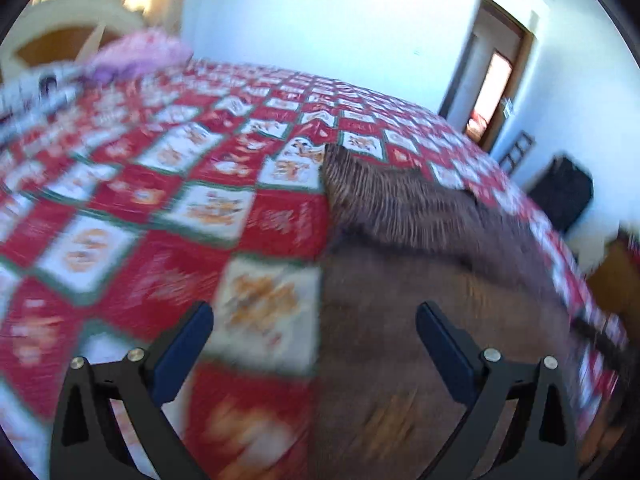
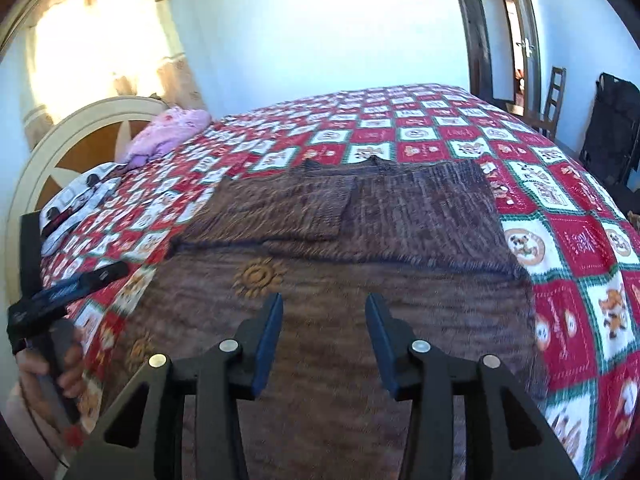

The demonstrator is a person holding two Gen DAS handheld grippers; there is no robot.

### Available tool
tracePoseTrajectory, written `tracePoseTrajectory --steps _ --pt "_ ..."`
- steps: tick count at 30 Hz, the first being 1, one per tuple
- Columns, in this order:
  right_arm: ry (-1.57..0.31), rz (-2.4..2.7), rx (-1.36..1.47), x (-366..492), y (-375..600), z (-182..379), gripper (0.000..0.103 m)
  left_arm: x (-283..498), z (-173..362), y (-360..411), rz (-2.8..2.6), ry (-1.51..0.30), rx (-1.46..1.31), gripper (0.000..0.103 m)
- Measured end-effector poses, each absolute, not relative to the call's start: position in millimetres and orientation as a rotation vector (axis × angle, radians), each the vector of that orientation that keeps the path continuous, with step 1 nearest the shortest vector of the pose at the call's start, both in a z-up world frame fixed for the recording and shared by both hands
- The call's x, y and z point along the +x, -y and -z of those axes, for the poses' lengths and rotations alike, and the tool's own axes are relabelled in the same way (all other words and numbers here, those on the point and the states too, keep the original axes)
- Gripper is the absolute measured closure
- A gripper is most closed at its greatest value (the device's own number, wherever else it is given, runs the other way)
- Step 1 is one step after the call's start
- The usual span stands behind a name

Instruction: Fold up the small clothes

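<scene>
At the far left, by the cream arched wooden headboard (image 2: 52,148), lie a white printed cloth (image 2: 76,204) and a crumpled pink garment (image 2: 168,132); both sit well apart from the work, so they pose little risk. The left gripper (image 1: 314,328) hovers with its jaws spread wide and nothing between them, straddling the left edge of the brown ribbed garment with orange sun motifs (image 2: 340,280); the view through it is smeared, so I judge it is moving quickly, and a hasty pinch here could catch the red, white and green patchwork bedspread (image 2: 568,240) along with the cloth and drag both. In the middle the brown garment lies spread flat on the bedspread, its far part already doubled over; a careless lift could undo that fold or leave the edges askew. The right gripper (image 2: 324,336) hangs just above the garment's near middle, jaws parted and empty; closing there would bunch the fabric rather than take a corner. The bedspread's squares carry small lettering, too blurred to read; no brand shows.
</scene>
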State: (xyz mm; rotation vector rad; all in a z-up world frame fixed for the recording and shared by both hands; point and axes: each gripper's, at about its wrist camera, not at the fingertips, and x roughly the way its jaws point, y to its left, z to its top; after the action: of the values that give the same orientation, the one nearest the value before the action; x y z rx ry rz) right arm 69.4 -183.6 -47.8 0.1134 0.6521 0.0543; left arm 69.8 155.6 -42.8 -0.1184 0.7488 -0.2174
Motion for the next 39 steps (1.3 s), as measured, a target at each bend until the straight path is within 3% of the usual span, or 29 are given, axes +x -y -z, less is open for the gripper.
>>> tracePoseTrajectory --steps 5,13,25,26,28,31,36,39 --pt "-0.651 -0.129 0.065 51 159 53 0.058 10 48 -181 0.263 -0.785 -0.076 0.003" --pt "-0.646 -0.206 0.019 26 131 57 0.058 -41 76 -182 0.344 -0.902 -0.131 0.038" --pt "-0.608 -0.224 0.028 0 127 53 0.058 -77 94 -155 0.371 -0.996 -0.060 0.042" --pt "-0.607 -0.227 0.031 -1 128 53 0.058 -78 93 -152 0.374 -1.000 -0.047 0.045" --pt "-0.600 -0.231 0.030 -4 128 52 0.058 -80 93 -149 0.387 -1.011 -0.033 0.067" --pt "-0.591 -0.232 0.035 -5 129 50 0.058 -80 94 -145 0.380 -1.018 -0.025 0.084" --pt "-0.578 -0.239 0.043 -7 129 48 0.058 -73 91 -147 0.382 -1.036 -0.080 0.095" --pt "-0.579 -0.244 0.072 -6 134 50 0.058 -62 75 -143 0.428 -1.000 -0.137 0.096"
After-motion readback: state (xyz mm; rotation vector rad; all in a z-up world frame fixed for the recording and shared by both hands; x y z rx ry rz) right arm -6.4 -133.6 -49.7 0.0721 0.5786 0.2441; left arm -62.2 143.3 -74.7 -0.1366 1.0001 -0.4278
